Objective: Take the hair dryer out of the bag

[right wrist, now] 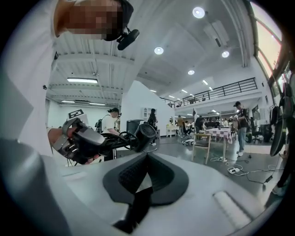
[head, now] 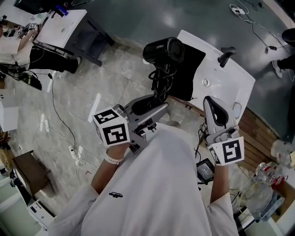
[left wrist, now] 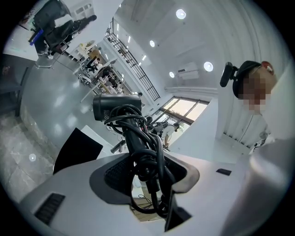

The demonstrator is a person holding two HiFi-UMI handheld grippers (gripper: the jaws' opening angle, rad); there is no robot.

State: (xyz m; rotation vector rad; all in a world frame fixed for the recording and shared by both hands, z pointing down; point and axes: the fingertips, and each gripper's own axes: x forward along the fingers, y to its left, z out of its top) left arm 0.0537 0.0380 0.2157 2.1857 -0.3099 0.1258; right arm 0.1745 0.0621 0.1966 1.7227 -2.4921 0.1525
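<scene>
Hair dryer [head: 164,50] upper centre, its cord-wrapped handle pinched by left gripper [head: 157,103]. Right gripper [head: 210,103] pressed together, empty, at right.

Bright indoor light, round ceiling lamps [right wrist: 198,12] w/ glare, window [left wrist: 184,107] blown out, fisheye edges dark, head view sharp

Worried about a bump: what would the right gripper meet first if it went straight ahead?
Likely the hair dryer, held in the left gripper, which shows just over the right gripper's shut tips; depth unclear, so it might pass beside.
</scene>
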